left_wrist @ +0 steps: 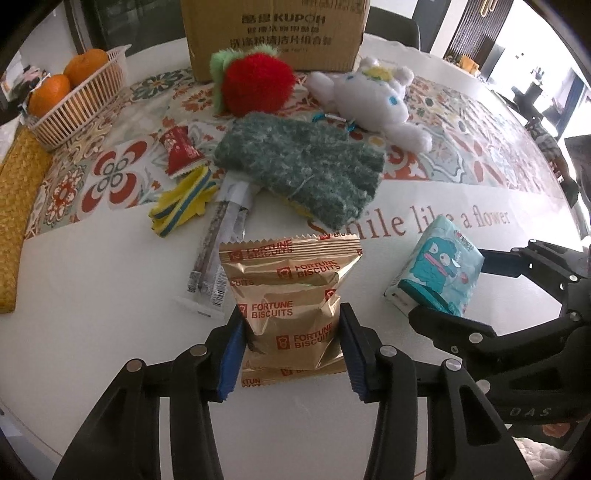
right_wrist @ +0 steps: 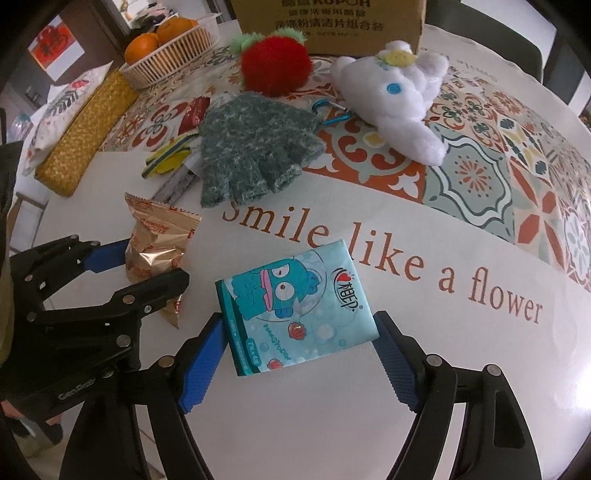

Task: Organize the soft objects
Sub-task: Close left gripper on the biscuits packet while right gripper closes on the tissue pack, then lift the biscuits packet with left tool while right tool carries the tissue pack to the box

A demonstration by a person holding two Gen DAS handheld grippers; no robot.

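Note:
My left gripper [left_wrist: 291, 350] is shut on a gold Fortune Biscuits packet [left_wrist: 291, 291], pads pressed on both sides; it also shows in the right wrist view [right_wrist: 155, 240]. My right gripper [right_wrist: 299, 354] is shut on a teal tissue pack [right_wrist: 295, 306], also seen in the left wrist view [left_wrist: 436, 273]. Further back lie a green knitted glove [left_wrist: 303, 166] [right_wrist: 255, 155], a red fluffy ball with green tufts [left_wrist: 255, 85] [right_wrist: 273, 66] and a white plush toy [left_wrist: 376, 99] [right_wrist: 399, 96].
A cardboard box [left_wrist: 273, 33] stands at the back. A basket of oranges [left_wrist: 74, 99] and a woven yellow mat [left_wrist: 14, 206] are at the left. A red sachet [left_wrist: 181, 147], yellow-blue wrappers [left_wrist: 181, 206] and a long clear packet [left_wrist: 218, 251] lie on the tablecloth [right_wrist: 461, 229].

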